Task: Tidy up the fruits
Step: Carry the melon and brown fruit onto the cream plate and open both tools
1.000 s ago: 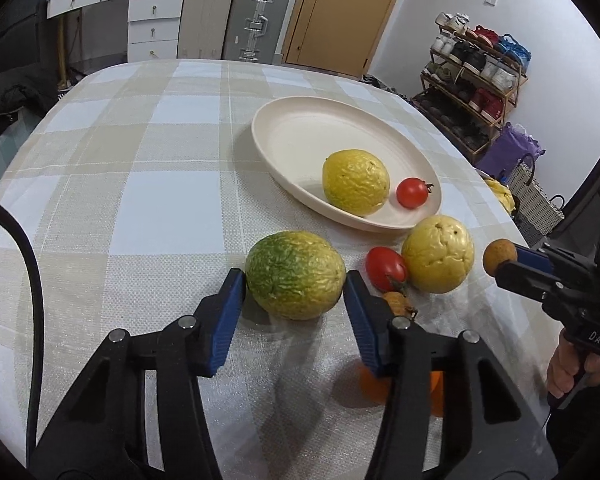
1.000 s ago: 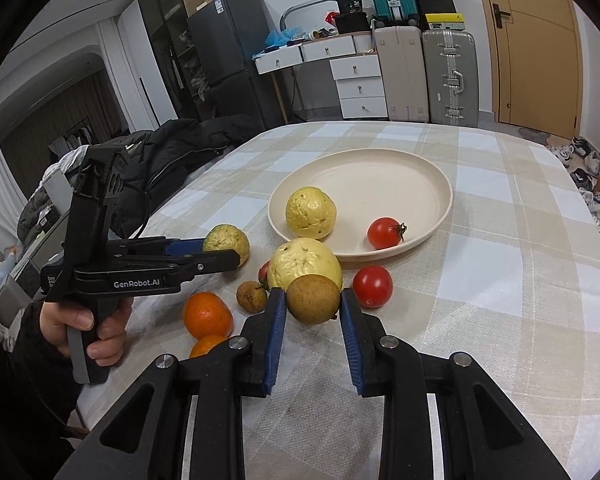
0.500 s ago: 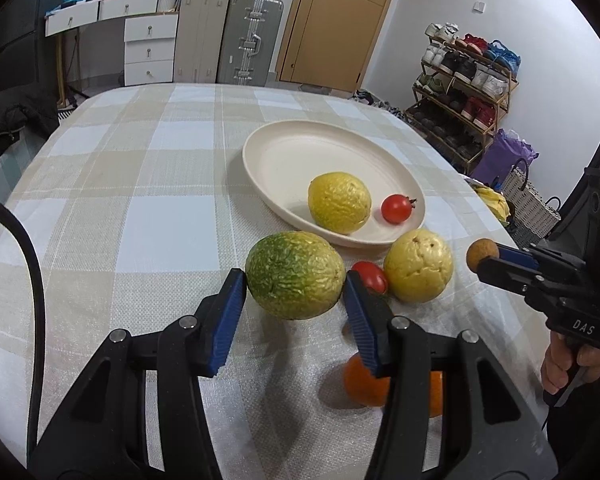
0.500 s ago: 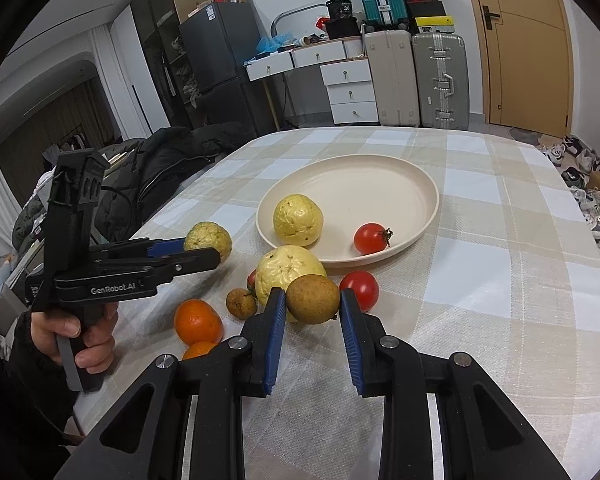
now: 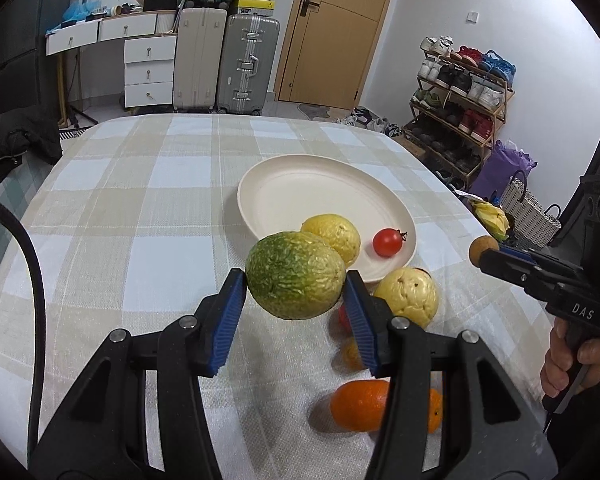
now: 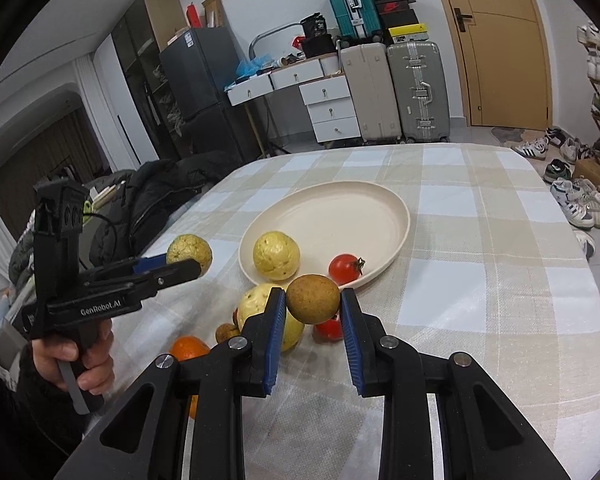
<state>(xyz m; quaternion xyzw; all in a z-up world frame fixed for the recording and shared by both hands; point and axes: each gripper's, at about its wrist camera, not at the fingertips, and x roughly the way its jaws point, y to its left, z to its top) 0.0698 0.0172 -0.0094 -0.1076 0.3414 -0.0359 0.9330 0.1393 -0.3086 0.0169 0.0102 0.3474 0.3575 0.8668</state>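
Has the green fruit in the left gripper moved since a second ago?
Yes. The green fruit, clamped in the left gripper, has risen off the tablecloth; it now overlaps the plate rim and hides part of the yellow fruit there.

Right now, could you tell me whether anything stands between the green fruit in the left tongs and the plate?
Nothing visible blocks it. The green fruit hangs clear above the tablecloth, near the plate, whose far half is bare; a yellow fruit and a tomato occupy the near part.
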